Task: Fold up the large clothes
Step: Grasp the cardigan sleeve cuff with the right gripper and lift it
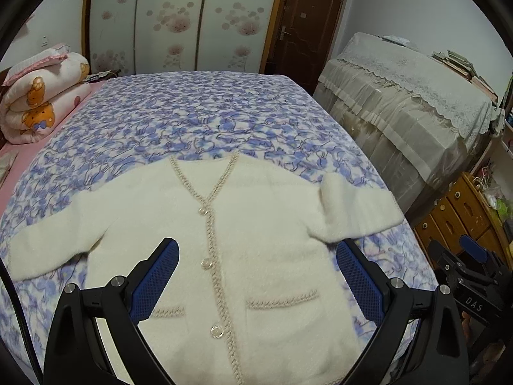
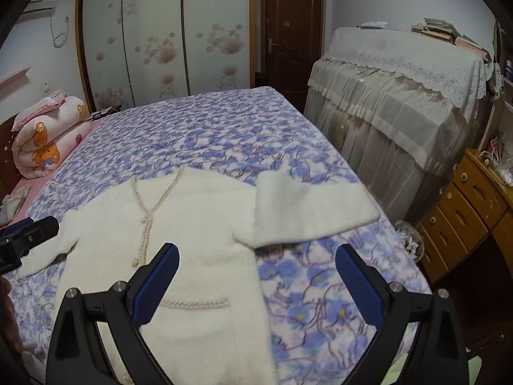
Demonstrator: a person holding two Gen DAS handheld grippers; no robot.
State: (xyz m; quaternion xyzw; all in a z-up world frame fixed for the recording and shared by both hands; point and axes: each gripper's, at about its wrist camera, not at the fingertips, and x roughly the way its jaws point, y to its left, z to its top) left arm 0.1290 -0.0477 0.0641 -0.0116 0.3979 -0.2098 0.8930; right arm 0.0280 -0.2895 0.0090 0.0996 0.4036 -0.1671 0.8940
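Blue-floral bedspread (image 1: 208, 118); wardrobe (image 1: 166, 16), door (image 1: 307, 22) behind.

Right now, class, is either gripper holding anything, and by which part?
Nothing is held. The left gripper and right gripper both hover open above the fluffy cream knitted cardigan.

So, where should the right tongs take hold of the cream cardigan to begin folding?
Probably the cuff of the right sleeve, approached from the bed's right edge. The cream cardigan lies flat, buttoned, and that sleeve sticks outward, nearest the open right tongs.
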